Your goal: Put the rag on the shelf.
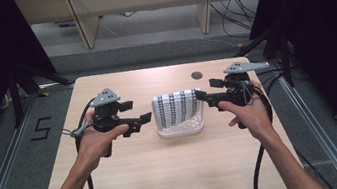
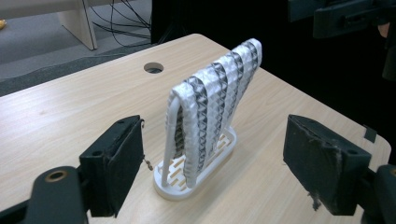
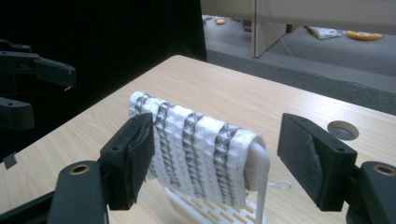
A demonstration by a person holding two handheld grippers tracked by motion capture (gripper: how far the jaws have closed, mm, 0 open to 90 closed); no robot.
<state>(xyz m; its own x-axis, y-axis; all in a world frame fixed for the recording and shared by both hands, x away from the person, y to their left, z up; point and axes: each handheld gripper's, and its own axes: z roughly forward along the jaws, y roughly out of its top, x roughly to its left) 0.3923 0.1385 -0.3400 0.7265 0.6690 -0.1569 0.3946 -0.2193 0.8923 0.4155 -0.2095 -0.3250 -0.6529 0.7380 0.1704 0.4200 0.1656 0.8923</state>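
Both pairs of jaws stand wide apart with nothing between the pads. In the left gripper view the left gripper [image 2: 212,163] looks at one end of a striped grey-and-white cloth [image 2: 212,100] draped over a white plastic rack [image 2: 196,179]; in the right gripper view the right gripper [image 3: 215,161] faces the other end, its pads either side of the cloth but apart from it as far as can be told.

From above, the rack sits at the middle of the wooden table [image 1: 178,174], a gripper just beside it on each side — the approach step, by my judgement, with no grasp yet made.

Next move, as I read it: bring each gripper in until its pads straddle a hanging edge of the cloth, then close — gently, since the light rack could tip or slide.
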